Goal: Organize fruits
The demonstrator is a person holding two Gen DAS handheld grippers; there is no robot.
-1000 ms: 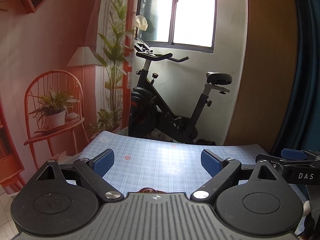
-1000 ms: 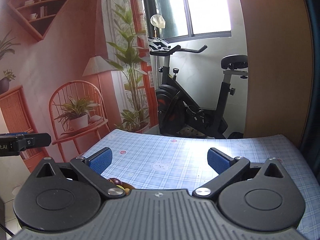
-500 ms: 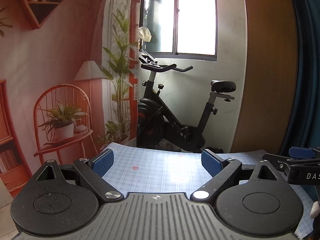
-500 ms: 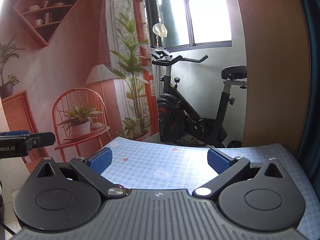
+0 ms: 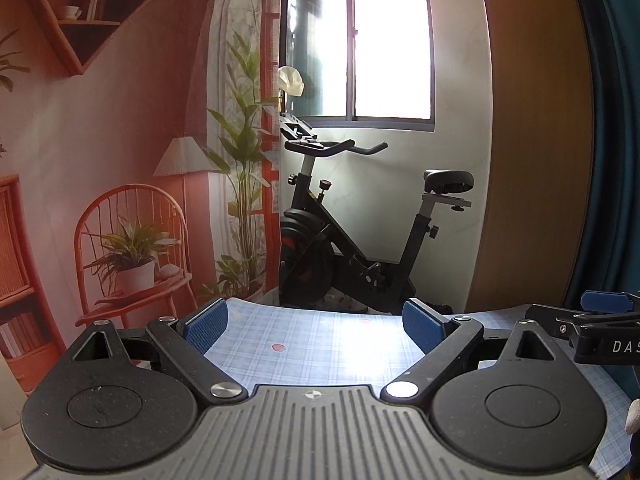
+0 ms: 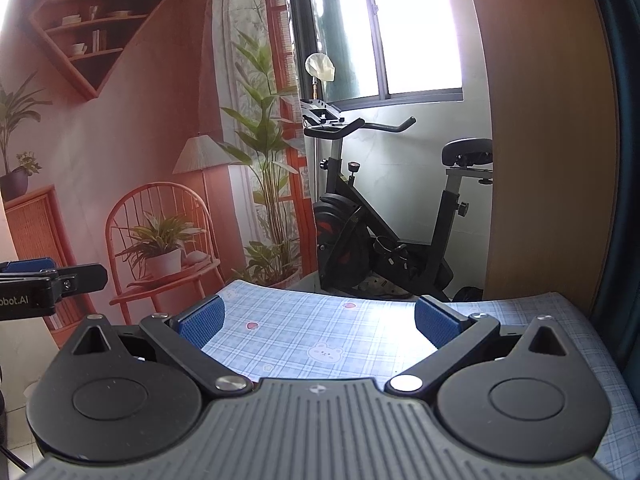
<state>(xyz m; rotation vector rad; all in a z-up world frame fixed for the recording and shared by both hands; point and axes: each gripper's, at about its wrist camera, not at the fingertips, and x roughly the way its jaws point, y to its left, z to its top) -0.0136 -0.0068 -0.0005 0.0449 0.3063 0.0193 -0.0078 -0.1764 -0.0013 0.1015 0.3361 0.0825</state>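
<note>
Blue checked cloth [image 6: 320, 336] is covering the table directly under both grippers, and no fruit is showing on it in either view, so I cannot say where the fruit is lying. Both cameras are aiming level across the room; reaching down like this would probably mean groping blind and knocking fruit aside. Left gripper [image 5: 316, 320] and right gripper [image 6: 318, 318] are both spreading wide, holding and touching nothing. Beyond the table, an exercise bike [image 5: 360, 240] is standing under the window.

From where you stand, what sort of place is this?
Probably a room in a home: a black exercise bike under a bright window, a table with a blue checked cloth, and a printed backdrop of an orange living room.
</note>
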